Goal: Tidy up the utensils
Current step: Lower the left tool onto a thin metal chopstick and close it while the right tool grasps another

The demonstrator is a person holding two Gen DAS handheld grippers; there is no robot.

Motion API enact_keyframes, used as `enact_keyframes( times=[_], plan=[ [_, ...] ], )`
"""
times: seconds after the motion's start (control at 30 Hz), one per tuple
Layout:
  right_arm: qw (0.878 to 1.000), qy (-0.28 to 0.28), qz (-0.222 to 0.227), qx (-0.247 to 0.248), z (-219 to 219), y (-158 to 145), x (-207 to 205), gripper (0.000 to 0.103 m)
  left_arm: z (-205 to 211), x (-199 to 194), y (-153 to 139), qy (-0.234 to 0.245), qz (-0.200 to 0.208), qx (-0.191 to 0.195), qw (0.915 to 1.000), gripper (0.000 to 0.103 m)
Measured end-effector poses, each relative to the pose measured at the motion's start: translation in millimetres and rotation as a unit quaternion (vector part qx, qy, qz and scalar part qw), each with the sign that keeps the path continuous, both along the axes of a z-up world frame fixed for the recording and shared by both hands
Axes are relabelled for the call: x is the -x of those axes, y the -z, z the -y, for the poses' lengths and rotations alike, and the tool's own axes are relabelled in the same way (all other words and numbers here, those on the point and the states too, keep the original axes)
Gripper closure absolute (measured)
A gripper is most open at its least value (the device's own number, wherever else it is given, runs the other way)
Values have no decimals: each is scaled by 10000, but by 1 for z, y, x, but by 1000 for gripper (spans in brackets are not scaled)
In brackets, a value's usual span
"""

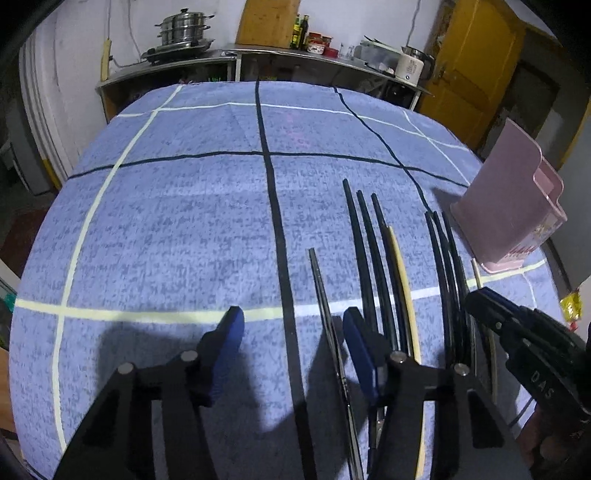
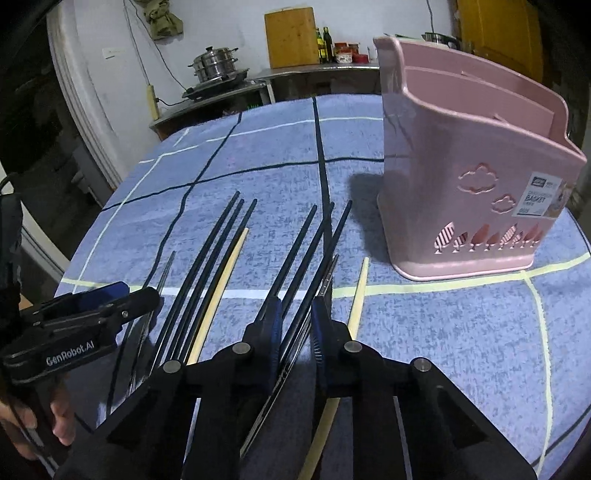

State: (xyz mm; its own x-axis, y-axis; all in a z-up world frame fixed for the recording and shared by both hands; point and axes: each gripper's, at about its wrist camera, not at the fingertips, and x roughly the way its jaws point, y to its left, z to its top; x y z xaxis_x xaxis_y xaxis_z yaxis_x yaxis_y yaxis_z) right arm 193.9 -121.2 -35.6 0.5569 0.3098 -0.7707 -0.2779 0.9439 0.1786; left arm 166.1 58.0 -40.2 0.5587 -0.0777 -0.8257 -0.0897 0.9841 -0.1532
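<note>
Here, in the left wrist view, a table (image 1: 177, 221) covered with a nubbly blue cloth crossed by dark and pale lines fills the frame; behind its far edge runs a steel counter (image 1: 229, 59) with a stacked steamer pot (image 1: 184, 27), bottles and a wooden board against a white wall, and a yellow door (image 1: 476, 70) stands at the right. The left gripper (image 1: 293, 319) hangs over the near part of the table, its blue ribbed pads well apart; a thin metal chopstick (image 1: 325, 295) lies on the cloth between them, and neither pad presses on it. Slim black chopsticks (image 1: 364, 258) and a cream one (image 1: 402, 273) lie just beside it toward the right edge, and the pink plastic basket (image 1: 513, 206) stands upright by that edge

In the right wrist view the right gripper (image 2: 295, 314) has its blue pads drawn close around several black chopsticks (image 2: 314, 236) lying on the cloth; whether the pads already pinch them I cannot tell. Another cream chopstick (image 2: 360, 291) lies just right of the pads. The basket (image 2: 461, 147), smooth, with cloud reliefs, cut-out tree shapes and a label, stands near the table's right edge beyond the chopsticks
</note>
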Motion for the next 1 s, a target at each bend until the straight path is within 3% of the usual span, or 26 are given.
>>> enact_keyframes(
  times=[0.2, 0.37, 0.5, 0.73, 1.0],
  plan=[
    [9997, 113, -188, -129, 4, 6, -8, 91, 5, -7, 1, -19, -28, -214, 9998, 47],
    [9990, 200, -296, -262, 7, 6, -12, 91, 3, -7, 0, -149, -43, -323, 9994, 62],
    [9981, 285, -376, -402, 11, 6, -13, 91, -6, -7, 0, -181, -63, -158, 9997, 69],
    [9967, 421, -442, -536, 16, 6, -11, 91, -5, -5, 0, -48, -46, 159, 9999, 70],
    [9951, 543, -493, -668, 26, 7, -9, 91, 0, -6, -1, 38, 9, 211, 9998, 70]
  ],
)
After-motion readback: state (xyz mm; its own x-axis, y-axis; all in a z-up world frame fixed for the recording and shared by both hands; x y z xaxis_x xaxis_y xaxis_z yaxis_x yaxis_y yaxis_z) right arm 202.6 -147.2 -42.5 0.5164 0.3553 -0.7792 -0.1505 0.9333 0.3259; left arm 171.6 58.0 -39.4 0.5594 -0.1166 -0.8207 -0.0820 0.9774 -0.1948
